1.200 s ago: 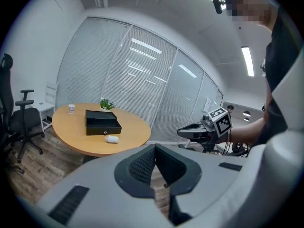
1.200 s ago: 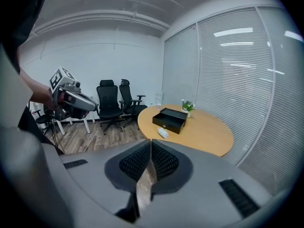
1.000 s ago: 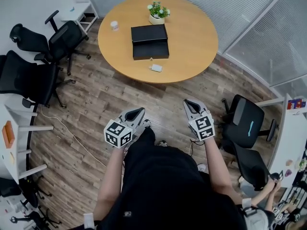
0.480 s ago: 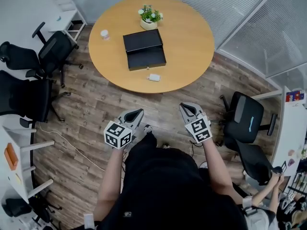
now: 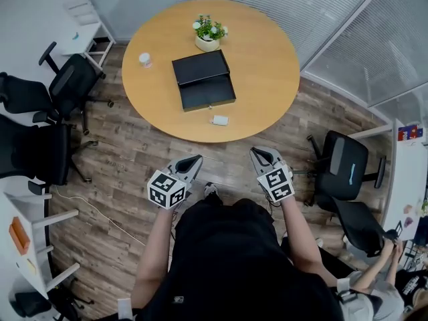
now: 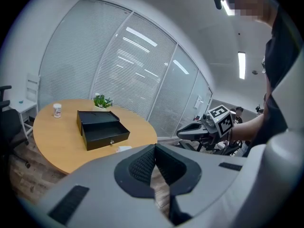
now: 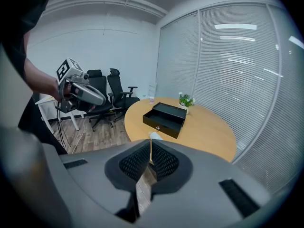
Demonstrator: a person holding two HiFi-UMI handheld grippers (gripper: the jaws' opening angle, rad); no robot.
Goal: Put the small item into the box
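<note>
A wood-plank floor point(image 5: 134, 159) fills most of the head view, with a round wooden table point(image 5: 267, 65) set on it ahead of the person. Black office chairs stand well off to either side, two at the left point(image 5: 40, 146) near a white desk and one at the right point(image 5: 344, 166). A thin cable point(image 5: 100, 202) trails across the planks at the left. A black box point(image 5: 202, 79) sits near the table's middle, its drawer pulled open toward the near edge. The left gripper point(image 5: 194, 160) and the right gripper point(image 5: 261, 154) are held side by side over the floor, short of the table and pointing at it; only open floor lies between them and the table's near edge. Each gripper's own view shows its jaws clenched together with no object between them. Behind the box stands a small potted plant point(image 5: 208, 32), and to its left, apart from it, a small white cup point(image 5: 144, 59). The small white item point(image 5: 219, 120) lies on the tabletop between the open drawer and the near rim, touching neither.
</note>
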